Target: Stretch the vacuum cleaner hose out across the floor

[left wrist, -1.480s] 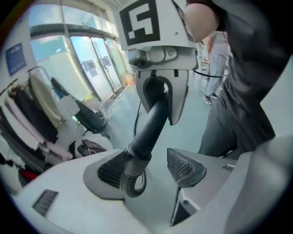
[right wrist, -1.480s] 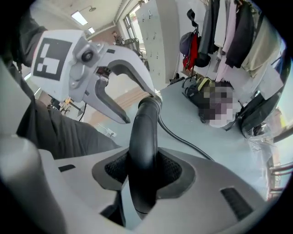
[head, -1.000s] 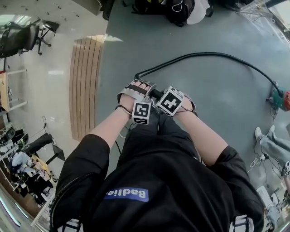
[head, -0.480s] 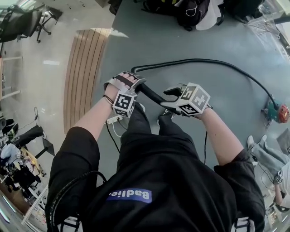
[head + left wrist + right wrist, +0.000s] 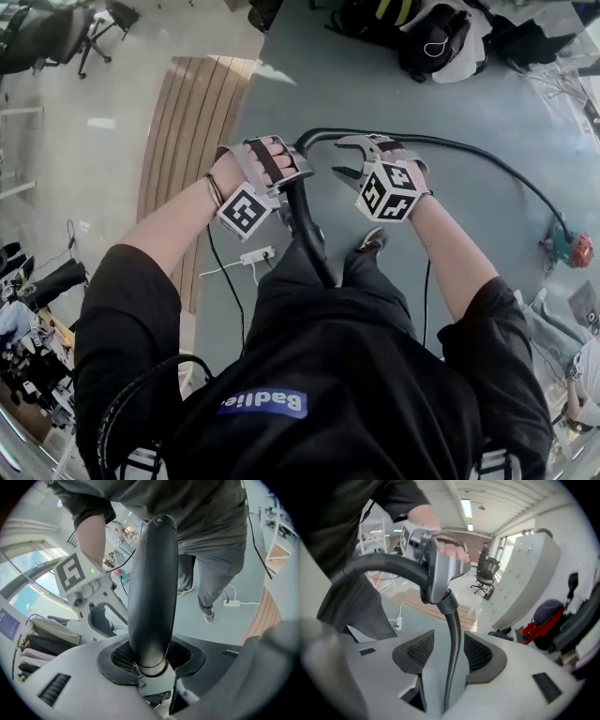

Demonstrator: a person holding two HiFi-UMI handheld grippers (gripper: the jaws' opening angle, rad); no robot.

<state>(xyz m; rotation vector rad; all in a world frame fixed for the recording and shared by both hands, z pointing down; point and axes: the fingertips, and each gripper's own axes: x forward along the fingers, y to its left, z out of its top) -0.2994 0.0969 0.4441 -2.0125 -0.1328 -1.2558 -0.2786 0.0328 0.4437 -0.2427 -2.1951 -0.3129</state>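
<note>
The black vacuum hose point(image 5: 469, 150) curves across the grey floor to a teal and red vacuum cleaner point(image 5: 572, 248) at the right. Its thick rigid end tube point(image 5: 305, 225) points back toward my legs. My left gripper point(image 5: 277, 164) is shut on that tube point(image 5: 152, 583), which fills the gap between the pads. My right gripper point(image 5: 361, 159) stands open around the thin ribbed hose point(image 5: 453, 630), just past the bend. The ribbed hose runs between the right gripper's pads point(image 5: 480, 653) with a gap on its left side. In the right gripper view the left gripper point(image 5: 436, 569) shows ahead, holding the tube.
A strip of wooden slats point(image 5: 183, 141) lies on the floor at the left. A white power strip point(image 5: 255, 255) and its cable lie near my feet. Bags and clothes point(image 5: 422, 37) are piled at the far side. An office chair point(image 5: 37, 37) stands far left. A person's legs point(image 5: 553, 323) show at the right.
Both grippers have moved apart and forward. The left has swung the rigid tube to point at my legs. The right has shifted from the tube to the ribbed hose by the bend.
</note>
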